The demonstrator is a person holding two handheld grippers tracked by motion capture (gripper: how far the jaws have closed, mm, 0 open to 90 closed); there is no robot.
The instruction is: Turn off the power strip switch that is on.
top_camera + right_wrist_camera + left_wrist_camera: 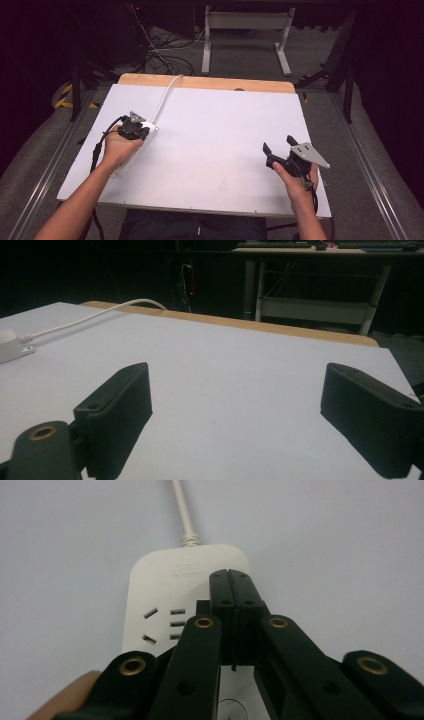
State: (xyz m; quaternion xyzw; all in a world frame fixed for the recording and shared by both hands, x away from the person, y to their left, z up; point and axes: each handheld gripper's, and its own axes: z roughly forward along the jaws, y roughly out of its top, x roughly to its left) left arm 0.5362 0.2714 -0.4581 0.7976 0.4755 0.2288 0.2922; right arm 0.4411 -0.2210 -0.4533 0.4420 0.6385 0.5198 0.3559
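My left gripper (231, 575) has its jaws pressed together with nothing between them, tips over the top face of the power strip (165, 605), beside its sockets. The strip lies flat at the left side of the desk (215, 150), its white cord (167, 92) running off the far edge. From the high view my left hand (117, 147) covers much of the strip, so I cannot tell whether the tips actually touch it. My right gripper (278, 145) is well apart from the strip at the right of the desk, jaws spread wide and empty.

Judgement: the step in hand looks like pressing or steadying the strip with the closed tips. To do it well, I should bring the tips straight down, keep them clear of the socket slots, and press lightly so the strip does not skid. The cord should stay slack.
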